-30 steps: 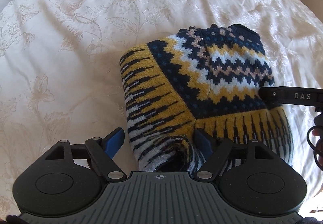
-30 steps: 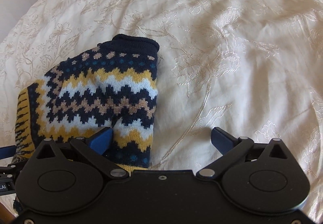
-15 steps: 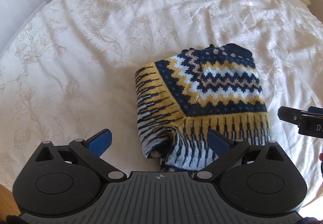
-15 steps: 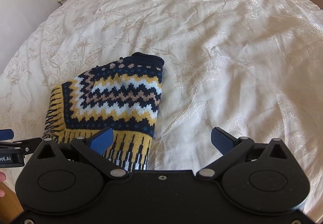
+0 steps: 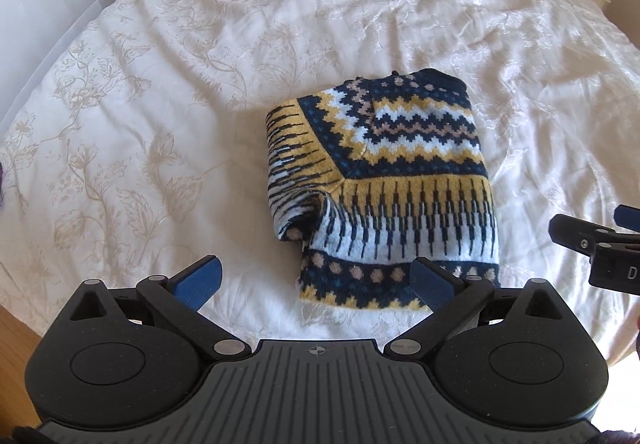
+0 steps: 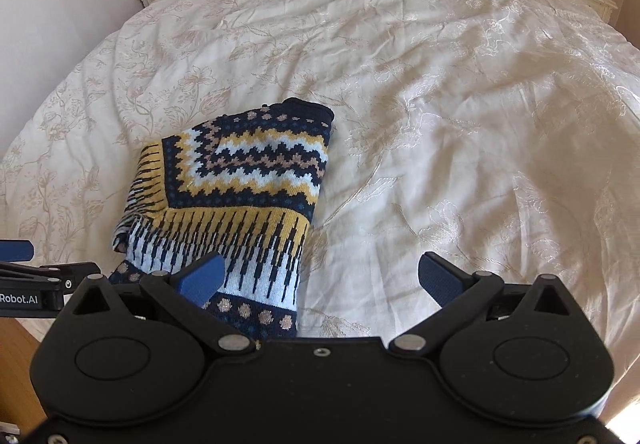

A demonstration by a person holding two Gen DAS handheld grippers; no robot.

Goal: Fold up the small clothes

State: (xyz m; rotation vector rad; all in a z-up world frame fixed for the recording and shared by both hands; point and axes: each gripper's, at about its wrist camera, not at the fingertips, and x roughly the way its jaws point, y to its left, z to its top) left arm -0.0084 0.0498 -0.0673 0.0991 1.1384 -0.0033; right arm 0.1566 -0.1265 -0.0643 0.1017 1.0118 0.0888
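Left gripper: released, jaws spread wide and holding nothing, clear of the fabric.
Right gripper: likewise spread and empty; its left fingertip showed over the knit, contact not determinable.
Sweater: lay just ahead of the left gripper and slightly to its right; ahead-left of the right gripper. It sat on the bedspread as a rough rectangle, navy collar at the far end, dotted hem band nearest the grippers.
Loose part: on the left gripper's side, a striped layer bulged and curled open beside the hem, not lying flat.
Stage, as judged: fold looked essentially made, both tools apart from it.
Risk: the bulging layer could spring open and spoil the rectangle, since thick knit resists a crease.
Risk: a fingertip passing low over the hem could snag the yarn and drag the stack askew on the smooth cover.
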